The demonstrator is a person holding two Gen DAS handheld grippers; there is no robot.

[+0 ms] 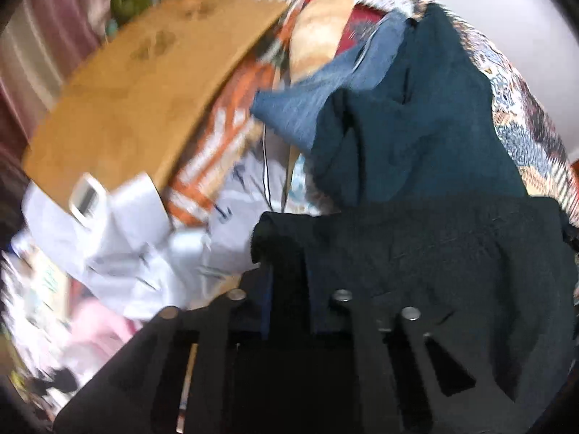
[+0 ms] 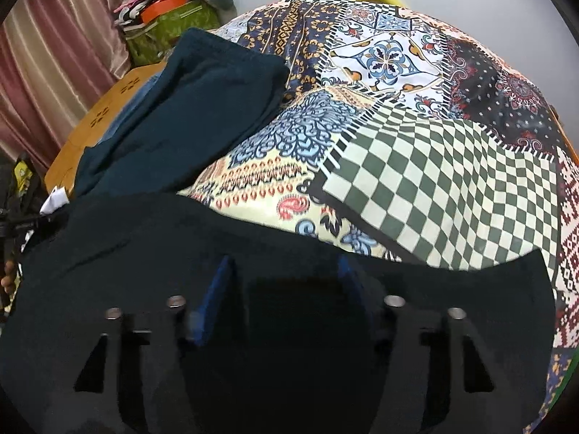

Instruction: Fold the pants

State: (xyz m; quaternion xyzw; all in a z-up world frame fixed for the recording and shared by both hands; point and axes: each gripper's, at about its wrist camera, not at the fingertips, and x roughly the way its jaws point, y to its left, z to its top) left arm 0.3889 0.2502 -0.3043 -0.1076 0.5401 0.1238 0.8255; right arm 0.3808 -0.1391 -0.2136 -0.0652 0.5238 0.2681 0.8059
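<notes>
Both claws, left (image 1: 287, 289) apparently pinched shut, right (image 2: 286, 282) half-open, meet dark pants (image 2: 144, 253) lying flat.

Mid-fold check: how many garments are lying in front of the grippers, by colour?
black pants: 1
dark teal garment: 1
blue garment: 1
Total: 3
The pale pile at the left is too blurred to count.

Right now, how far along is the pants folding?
Done: a dark teal garment looks already folded farther up the patchwork bedspread. In hand: the black pants lie spread along the near edge, not yet folded. The left gripper is shut on their fabric; the right gripper straddles it, and its grip is unclear. Left: every fold of the black pants.
</notes>
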